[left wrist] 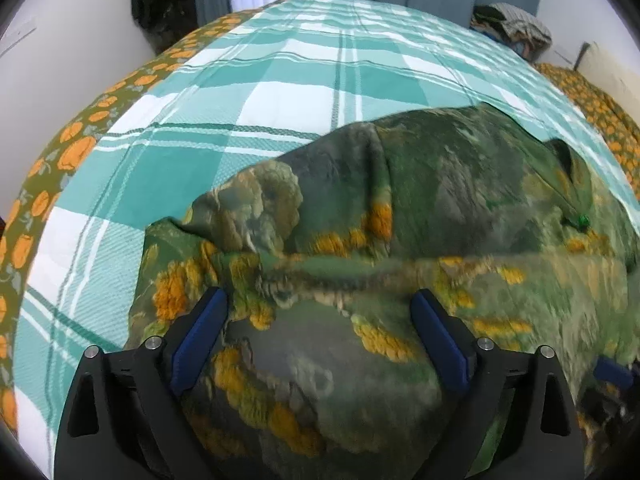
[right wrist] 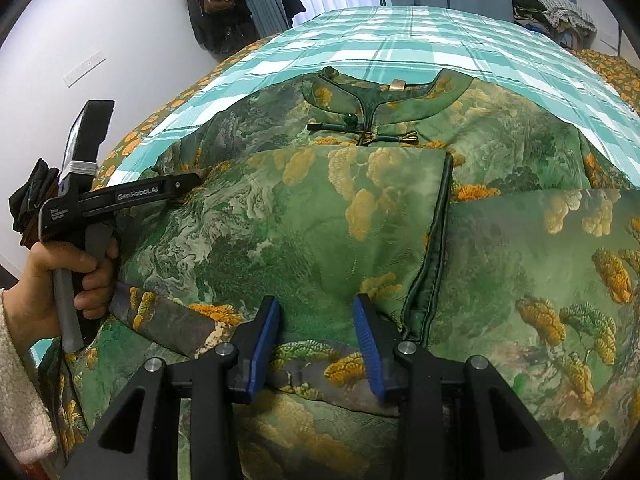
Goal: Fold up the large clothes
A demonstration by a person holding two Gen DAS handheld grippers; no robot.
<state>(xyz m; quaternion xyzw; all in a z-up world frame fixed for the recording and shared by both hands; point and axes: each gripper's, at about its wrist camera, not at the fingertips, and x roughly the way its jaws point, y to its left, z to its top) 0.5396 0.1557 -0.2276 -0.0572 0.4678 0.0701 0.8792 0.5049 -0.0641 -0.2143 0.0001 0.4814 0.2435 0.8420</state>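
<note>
— Green jacket [right wrist: 304, 220] spread on the bed [right wrist: 420, 40], sleeves folded in, hem right beneath the right gripper [right wrist: 316, 320]. Fingers apart, gripping nothing.

— Same for the left gripper [left wrist: 320, 316]: wide apart over cloth. Best to pinch both hem corners evenly, then lift toward the collar [right wrist: 384, 96] ahead.

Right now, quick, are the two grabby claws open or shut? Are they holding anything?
Left gripper: open, holding nothing, over the green dress.
Right gripper: open, holding nothing, over the same dress.
</note>
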